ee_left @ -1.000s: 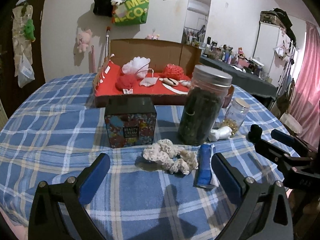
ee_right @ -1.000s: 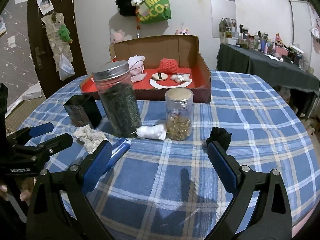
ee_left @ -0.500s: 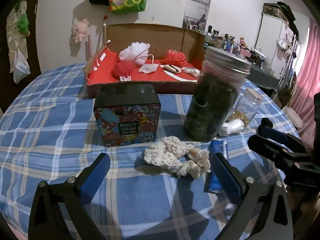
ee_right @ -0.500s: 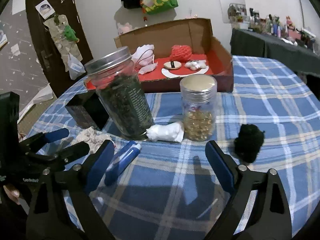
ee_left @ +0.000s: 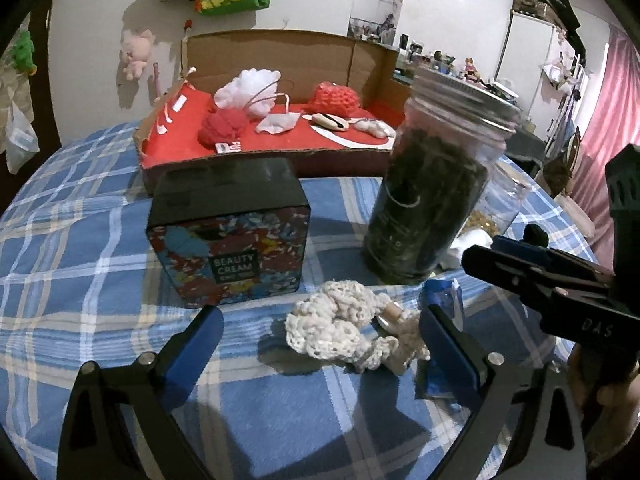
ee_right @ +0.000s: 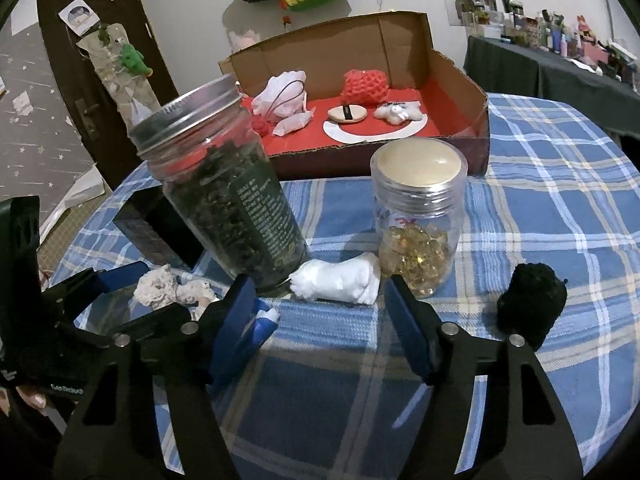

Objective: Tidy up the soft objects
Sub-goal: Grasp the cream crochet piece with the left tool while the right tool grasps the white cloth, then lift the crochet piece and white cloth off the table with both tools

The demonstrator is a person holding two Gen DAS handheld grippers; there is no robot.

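Both angled downward, left gripper [ee_left: 320,344] fingers wide around cream crochet piece [ee_left: 344,330]; right gripper [ee_right: 322,308] fingers closing toward white soft roll [ee_right: 336,282].

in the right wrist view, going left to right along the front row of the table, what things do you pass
cream crocheted piece → blue tube → white soft lump → small jar of golden beads → black fuzzy object. The tall dark-filled jar stands behind, overlapping several, so it is left out.
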